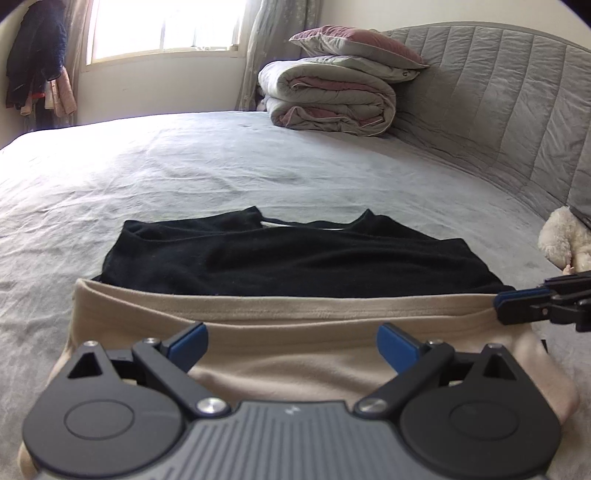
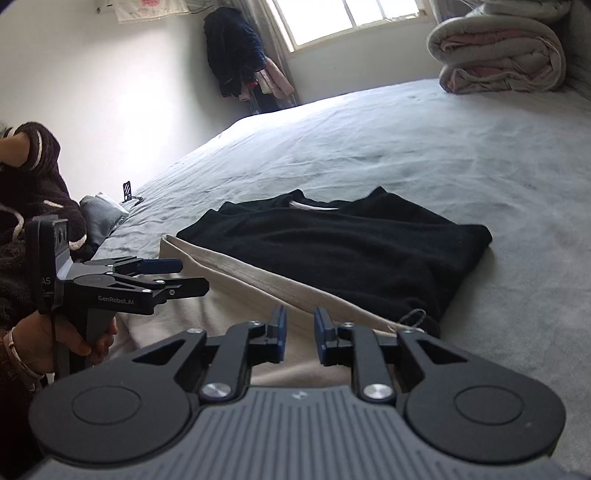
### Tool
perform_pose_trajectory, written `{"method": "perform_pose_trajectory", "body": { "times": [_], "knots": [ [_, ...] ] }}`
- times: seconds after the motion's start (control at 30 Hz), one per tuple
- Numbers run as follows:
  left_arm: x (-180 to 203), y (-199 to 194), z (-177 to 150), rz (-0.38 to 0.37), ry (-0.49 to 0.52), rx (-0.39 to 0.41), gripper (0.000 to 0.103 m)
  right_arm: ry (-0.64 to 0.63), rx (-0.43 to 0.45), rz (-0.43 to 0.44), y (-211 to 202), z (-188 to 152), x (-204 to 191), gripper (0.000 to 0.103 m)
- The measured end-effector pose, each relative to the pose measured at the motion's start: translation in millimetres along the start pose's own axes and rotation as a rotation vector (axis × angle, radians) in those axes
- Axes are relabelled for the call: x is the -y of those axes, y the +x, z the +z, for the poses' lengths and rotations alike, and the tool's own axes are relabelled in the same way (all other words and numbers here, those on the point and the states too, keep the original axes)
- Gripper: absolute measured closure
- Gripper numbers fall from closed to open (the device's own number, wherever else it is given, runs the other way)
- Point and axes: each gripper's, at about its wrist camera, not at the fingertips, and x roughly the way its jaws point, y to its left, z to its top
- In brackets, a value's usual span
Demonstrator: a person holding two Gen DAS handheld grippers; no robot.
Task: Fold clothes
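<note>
Right now a black top (image 1: 295, 254) lies flat on the grey bed (image 1: 258, 166), neckline pointing away toward the window (image 1: 162, 26), its long axis running left to right. Its near edge overlaps a beige garment (image 1: 288, 325). The left gripper (image 1: 291, 343) hovers over the beige cloth, jaws spread wide, holding nothing. The right gripper (image 2: 299, 332) sits at the beige garment's right edge, jaws narrowly parted, also holding nothing.

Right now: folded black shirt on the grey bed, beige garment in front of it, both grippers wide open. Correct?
Not quite. The folded black shirt and beige garment lie on the grey bed as stated, but only the left gripper is wide open. The right wrist view shows the right gripper nearly closed, still slightly apart.
</note>
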Motion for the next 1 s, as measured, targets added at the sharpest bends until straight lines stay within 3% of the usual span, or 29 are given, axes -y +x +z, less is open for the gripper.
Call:
{"method": "perform_pose_trajectory", "body": {
  "times": [0.07, 0.17, 0.27, 0.57, 0.7, 0.77, 0.87, 0.93, 1.0],
  "knots": [
    [3, 9, -2, 0.0, 0.007, -0.03, 0.005, -0.035, -0.028, -0.031, 12, -3, -1, 0.054],
    [-3, 13, -7, 0.014, 0.016, -0.055, 0.005, -0.043, -0.041, -0.043, 15, -4, 8, 0.063],
    [-14, 1, -6, 0.002, -0.003, -0.052, 0.005, -0.053, -0.034, -0.038, 1, -4, 9, 0.059],
    [-54, -75, -21, -0.008, 0.056, 0.036, 0.001, -0.475, 0.095, -0.019, -64, -24, -34, 0.051],
    [-66, -104, -32, -0.006, 0.057, 0.074, 0.001, -0.532, 0.07, -0.021, -76, -47, -43, 0.048],
    [-67, -113, -37, -0.04, 0.064, 0.075, 0.001, -0.557, 0.037, -0.004, -76, -59, -49, 0.047],
    [-54, -113, -48, -0.057, 0.162, 0.04, 0.001, -0.691, -0.002, 0.02, -71, -77, -67, 0.047],
    [-44, -111, -56, -0.064, 0.234, 0.014, 0.001, -0.804, -0.017, -0.011, -64, -87, -76, 0.047],
    [-35, -109, -64, -0.071, 0.306, -0.012, 0.001, -0.835, -0.024, -0.035, -59, -88, -76, 0.047]
  ]
}}
